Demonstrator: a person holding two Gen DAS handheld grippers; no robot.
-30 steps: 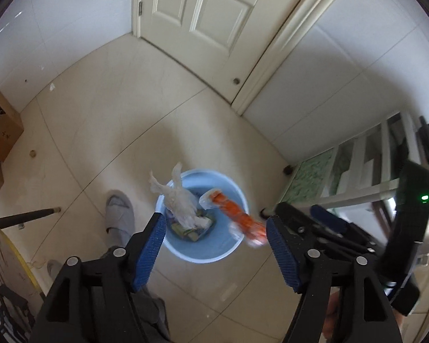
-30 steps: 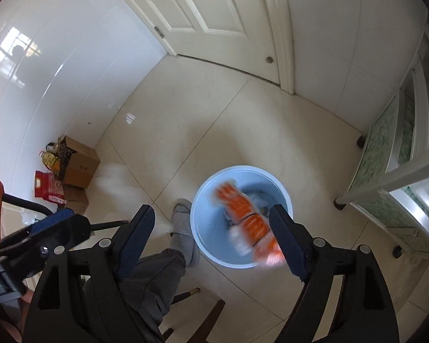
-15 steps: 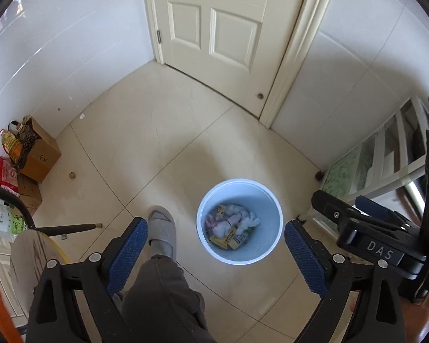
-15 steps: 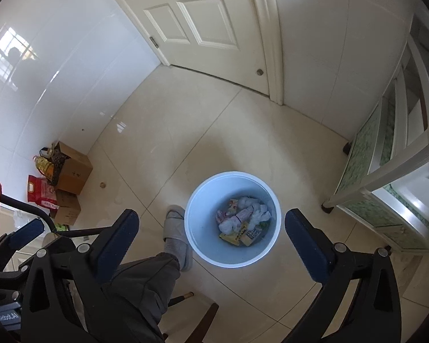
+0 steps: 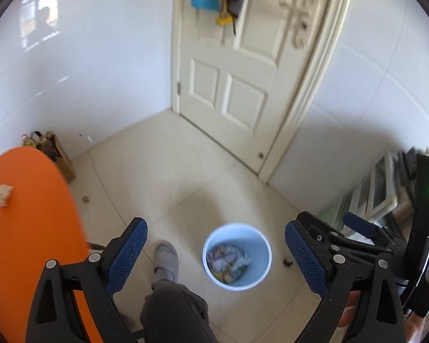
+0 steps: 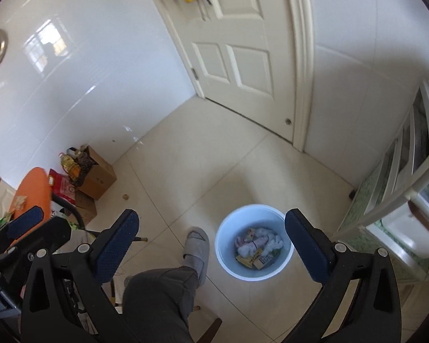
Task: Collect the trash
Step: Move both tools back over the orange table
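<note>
Left gripper (image 5: pixel 216 253) spread wide, nothing between the blue pads, aimed down at the tiled floor (image 5: pixel 163 165). Right gripper (image 6: pixel 211 243) likewise wide and empty. Light blue bin (image 5: pixel 237 255) standing on the floor below both, well apart from either set of fingers, with crumpled white tissue and coloured wrappers (image 6: pixel 257 247) lying in its bottom. Grey slipper (image 6: pixel 197 250) and dark trouser leg (image 6: pixel 157 300) just beside the bin. Orange tabletop (image 5: pixel 23 228) at the left, small scrap (image 5: pixel 1 195) lying on it. Cardboard box (image 6: pixel 98 177) against the white wall, cream door (image 5: pixel 237 85) beyond.
</note>
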